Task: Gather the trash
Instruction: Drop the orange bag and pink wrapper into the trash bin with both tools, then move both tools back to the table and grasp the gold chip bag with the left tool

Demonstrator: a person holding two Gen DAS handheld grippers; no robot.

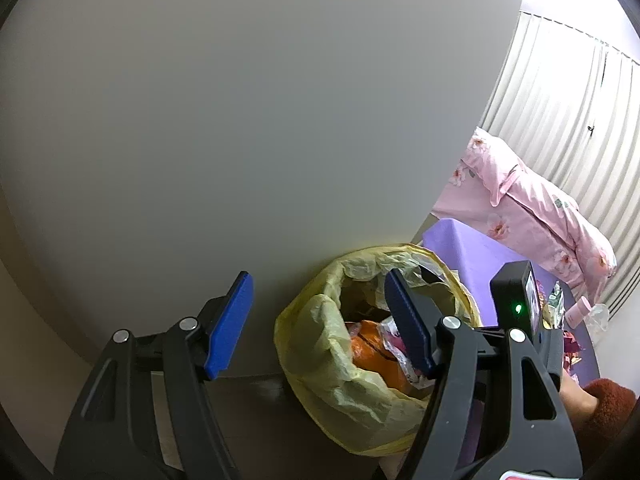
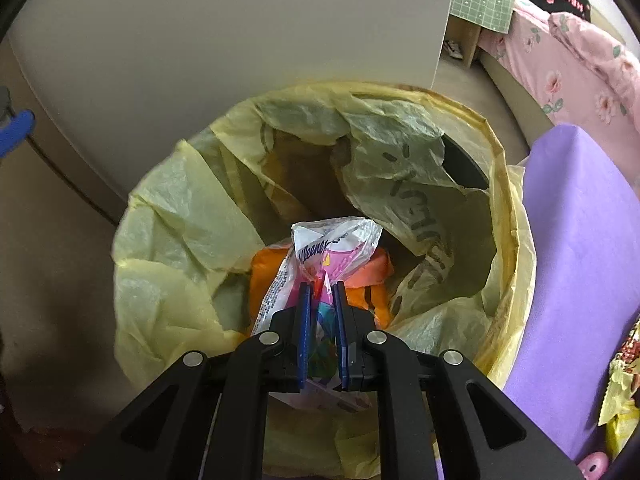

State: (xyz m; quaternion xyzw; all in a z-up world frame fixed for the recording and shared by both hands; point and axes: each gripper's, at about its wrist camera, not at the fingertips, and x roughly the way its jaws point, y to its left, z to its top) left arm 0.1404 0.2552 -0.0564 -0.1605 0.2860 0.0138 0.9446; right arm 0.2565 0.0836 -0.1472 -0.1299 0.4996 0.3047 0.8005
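A bin lined with a yellow bag (image 2: 496,152) stands against a pale wall, with orange trash (image 2: 264,272) lying inside. My right gripper (image 2: 322,294) points down into the bin's mouth, shut on a white tissue-pack wrapper (image 2: 336,236) with pink and coloured print. In the left wrist view the same bin (image 1: 316,344) sits below and beyond my left gripper (image 1: 320,320). That gripper is open, with nothing between its blue pads (image 1: 230,320). The wrapper (image 1: 390,336) and the orange trash (image 1: 372,356) show inside the bag. A hand in a rust sleeve (image 1: 604,404) holds the right gripper.
A purple tabletop (image 2: 580,240) touches the bin's right side, with snack wrappers (image 2: 624,364) and a pink bottle (image 1: 578,312) on it. A bed with pink floral bedding (image 1: 532,216) and curtains (image 1: 560,100) lie beyond. The pale wall panel (image 1: 240,120) stands directly behind the bin.
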